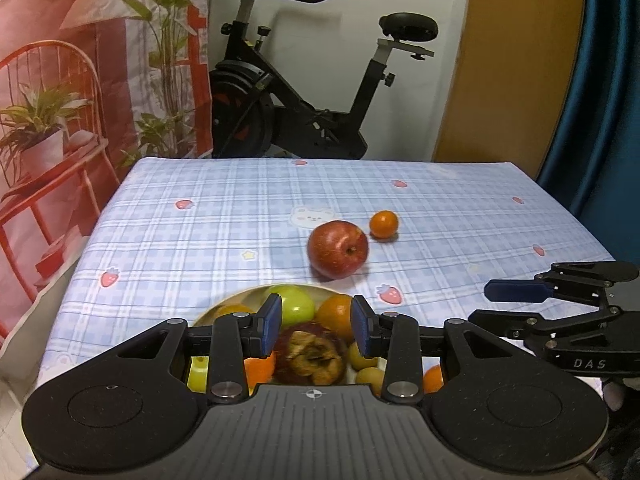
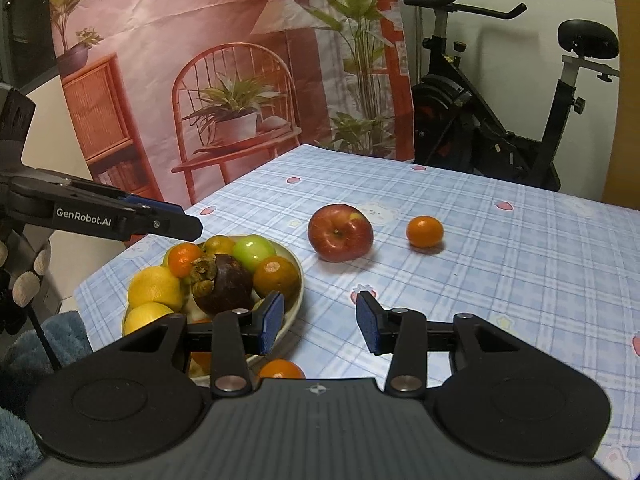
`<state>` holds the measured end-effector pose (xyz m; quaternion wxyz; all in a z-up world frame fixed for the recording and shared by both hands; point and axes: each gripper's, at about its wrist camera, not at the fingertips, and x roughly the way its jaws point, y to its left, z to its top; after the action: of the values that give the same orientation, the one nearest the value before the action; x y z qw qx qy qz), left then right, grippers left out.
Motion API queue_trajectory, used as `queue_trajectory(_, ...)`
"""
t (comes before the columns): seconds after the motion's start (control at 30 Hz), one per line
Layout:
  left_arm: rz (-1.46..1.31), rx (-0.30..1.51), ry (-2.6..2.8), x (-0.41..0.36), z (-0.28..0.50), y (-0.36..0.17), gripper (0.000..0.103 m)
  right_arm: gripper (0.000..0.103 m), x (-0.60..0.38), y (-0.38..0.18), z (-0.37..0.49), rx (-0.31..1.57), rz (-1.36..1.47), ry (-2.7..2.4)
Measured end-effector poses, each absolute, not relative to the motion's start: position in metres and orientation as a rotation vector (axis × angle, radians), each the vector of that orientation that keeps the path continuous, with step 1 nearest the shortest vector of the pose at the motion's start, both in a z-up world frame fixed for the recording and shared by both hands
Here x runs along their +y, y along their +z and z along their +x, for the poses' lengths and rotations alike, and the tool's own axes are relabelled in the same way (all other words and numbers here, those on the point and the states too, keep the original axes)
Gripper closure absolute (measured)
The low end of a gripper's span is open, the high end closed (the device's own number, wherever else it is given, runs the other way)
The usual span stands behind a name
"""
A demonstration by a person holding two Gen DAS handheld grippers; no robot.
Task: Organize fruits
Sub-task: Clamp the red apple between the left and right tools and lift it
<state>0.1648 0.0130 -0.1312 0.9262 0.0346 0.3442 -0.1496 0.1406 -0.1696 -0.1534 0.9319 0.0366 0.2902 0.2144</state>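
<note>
A shallow bowl (image 2: pixel 295 276) near the table's front left holds several fruits: a dark mangosteen (image 2: pixel 222 282), a green apple (image 2: pixel 254 251), lemons and oranges. A red apple (image 2: pixel 340 233) and a small orange (image 2: pixel 425 231) lie loose on the cloth beyond it. Another orange (image 2: pixel 280 369) lies by the bowl's near rim. My left gripper (image 1: pixel 316 326) is open and empty, hovering over the bowl (image 1: pixel 224 303) above the mangosteen (image 1: pixel 312 354). My right gripper (image 2: pixel 320 322) is open and empty, just right of the bowl. The red apple (image 1: pixel 338 249) and small orange (image 1: pixel 383 224) also show in the left wrist view.
The table wears a blue checked cloth (image 2: pixel 500 280). An exercise bike (image 1: pixel 296 80) stands behind the far edge. A printed backdrop (image 2: pixel 200 80) hangs at the left. A blue door or curtain (image 1: pixel 592 100) is at the far right.
</note>
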Motion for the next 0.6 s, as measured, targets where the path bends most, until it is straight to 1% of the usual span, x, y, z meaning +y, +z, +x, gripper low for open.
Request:
queue_trajectory(0.33,0.102,0.72,-0.349,-0.018,0.163,-0.132,0.063,0.06,-0.186,-0.156,0.129,0.593,0.109,0.417)
queue_trajectory(0.6,0.123,0.731,-0.364,-0.028,0.165,-0.133,0.063,0.06,-0.19,-0.16,0.128,0.593,0.125,0.416)
